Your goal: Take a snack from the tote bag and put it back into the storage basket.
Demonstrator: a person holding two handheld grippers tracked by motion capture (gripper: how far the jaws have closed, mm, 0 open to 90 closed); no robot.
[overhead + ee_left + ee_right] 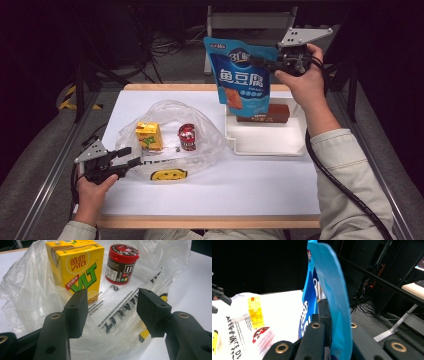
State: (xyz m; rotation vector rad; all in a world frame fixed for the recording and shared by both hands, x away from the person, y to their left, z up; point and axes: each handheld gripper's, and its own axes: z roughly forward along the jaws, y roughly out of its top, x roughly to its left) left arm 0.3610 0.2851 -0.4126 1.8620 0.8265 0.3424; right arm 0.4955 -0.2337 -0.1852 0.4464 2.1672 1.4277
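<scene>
A blue snack pouch hangs in the air above the table's back edge, and my right gripper is shut on its upper right edge. In the right gripper view the pouch stands edge-on, pinched in that gripper. A clear plastic bag lies open at the table's left, holding a yellow drink carton and a red-lidded can. My left gripper rests at the bag's near left rim. Its jaws stand open over the bag's film, in front of the carton and the can.
A white tray sits at the back right of the table with a brown box in it, just under the hanging pouch. A metal stand and cables lie beyond the far edge. Black frame rails run along both sides.
</scene>
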